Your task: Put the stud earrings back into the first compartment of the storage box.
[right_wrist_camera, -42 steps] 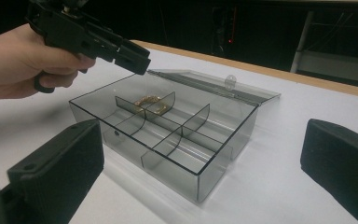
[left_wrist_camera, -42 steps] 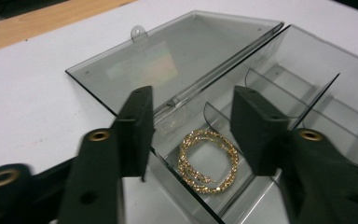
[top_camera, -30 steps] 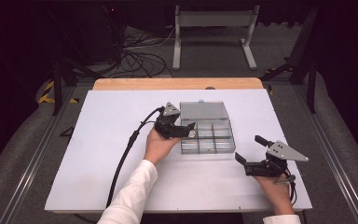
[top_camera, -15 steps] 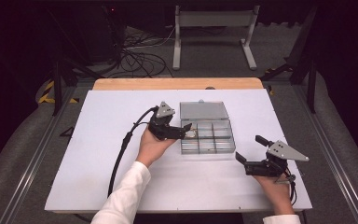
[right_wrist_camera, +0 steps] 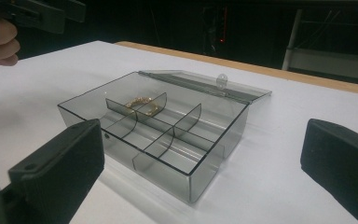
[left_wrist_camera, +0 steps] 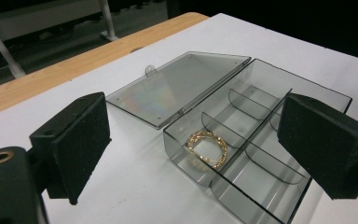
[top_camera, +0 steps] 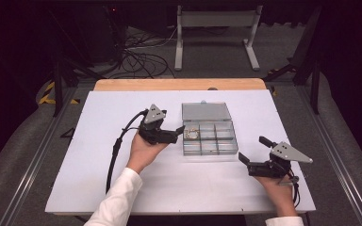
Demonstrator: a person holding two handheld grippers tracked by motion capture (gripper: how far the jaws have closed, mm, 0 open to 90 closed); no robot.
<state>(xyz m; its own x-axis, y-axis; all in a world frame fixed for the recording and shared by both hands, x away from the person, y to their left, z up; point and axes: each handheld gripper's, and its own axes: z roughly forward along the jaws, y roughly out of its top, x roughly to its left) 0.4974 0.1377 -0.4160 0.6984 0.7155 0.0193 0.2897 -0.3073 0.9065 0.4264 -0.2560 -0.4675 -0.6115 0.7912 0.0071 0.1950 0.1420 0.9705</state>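
A clear plastic compartment box lies open mid-table, its lid folded flat behind it. A gold bracelet rests in the far-left compartment. My left gripper hovers just left of the box, pointing at it. Its jaws have just been opening and now stand open with nothing between them. In the left gripper view the bracelet lies in the box beyond the open left gripper. My right gripper rests open right of the box. Its own view shows the box and bracelet.
The box sits on a white mat with a wooden table edge along the back. A black cable trails from the left gripper toward the front. Stands and cables lie on the floor beyond the table.
The left gripper has drawn back leftward from over the box's left compartments and risen slightly, its jaws a little wider. The right gripper has not moved.
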